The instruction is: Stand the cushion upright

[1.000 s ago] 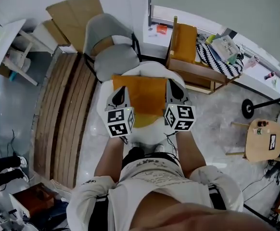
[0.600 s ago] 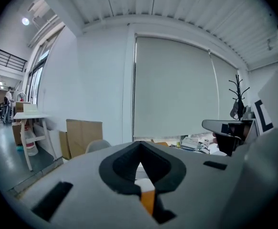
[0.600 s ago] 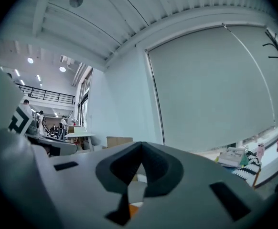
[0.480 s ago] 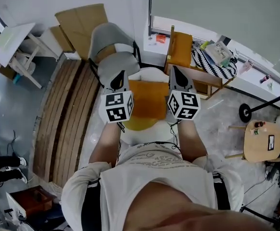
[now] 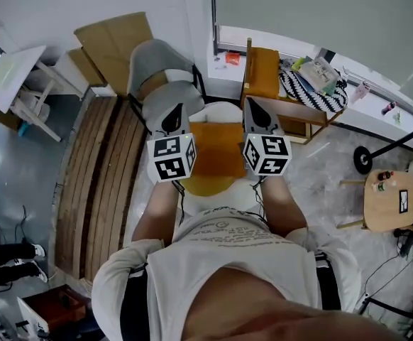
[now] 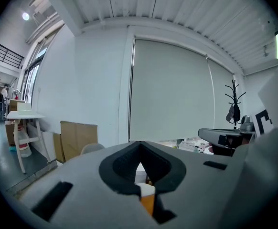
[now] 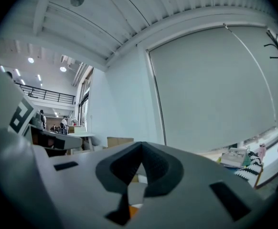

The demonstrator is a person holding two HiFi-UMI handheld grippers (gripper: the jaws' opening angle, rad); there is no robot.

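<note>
An orange cushion [image 5: 217,153] sits between my two grippers, over a round white seat [image 5: 223,109]. My left gripper [image 5: 174,112] lies along the cushion's left edge and my right gripper [image 5: 254,106] along its right edge, both pointing away from me. Both are shut, with nothing between the jaws of either. A sliver of the orange cushion [image 6: 147,203] shows low in the left gripper view, and the same cushion [image 7: 131,211] shows low in the right gripper view. I cannot tell whether the jaws press on the cushion's sides.
Behind the seat stands a grey chair [image 5: 165,69]. A wooden chair with an orange pad [image 5: 265,73] is at the back right. Cardboard sheets [image 5: 114,38] lean on the wall. Wooden slats [image 5: 93,183] lie on the left. A small round wooden table [image 5: 391,201] stands on the right.
Both grippers have risen together and moved up the picture, staying on either side of the orange cushion. Their jaws stayed shut.
</note>
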